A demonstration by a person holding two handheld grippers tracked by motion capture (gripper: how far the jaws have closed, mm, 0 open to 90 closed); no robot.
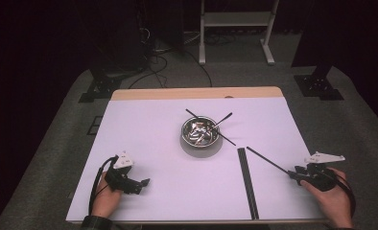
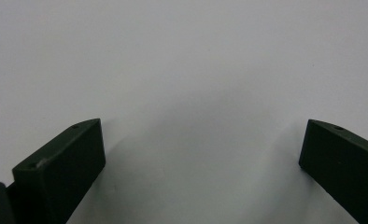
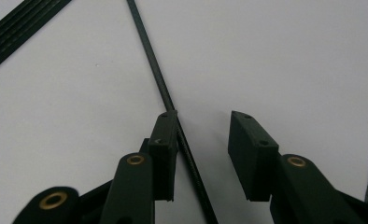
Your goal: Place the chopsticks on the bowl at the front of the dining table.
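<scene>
Rod [image 3: 159,84] | between right tool [image 3: 203,126] jaws, open, low | left tool [image 2: 201,149] wide

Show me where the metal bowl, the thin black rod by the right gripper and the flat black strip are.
metal bowl [image 1: 201,145], high view, front wall.
thin black rod [image 3: 150,49], right gripper view, mid-shaft.
flat black strip [image 1: 248,184], high view, middle.

Left gripper [image 1: 141,182]: matt black body, pale grey three-cornered plate on top, black cable looping off behind the hand.
Right gripper [image 1: 292,174]: same black build, grey three-cornered plate, black cable curling round the wrist.
Jaws: flat black blocks, small screw holes in their ends.
Linkage: black arms, brass-coloured rings at the pivots.
Left sleeve [image 1: 97,223]: dark checked cuff.
</scene>
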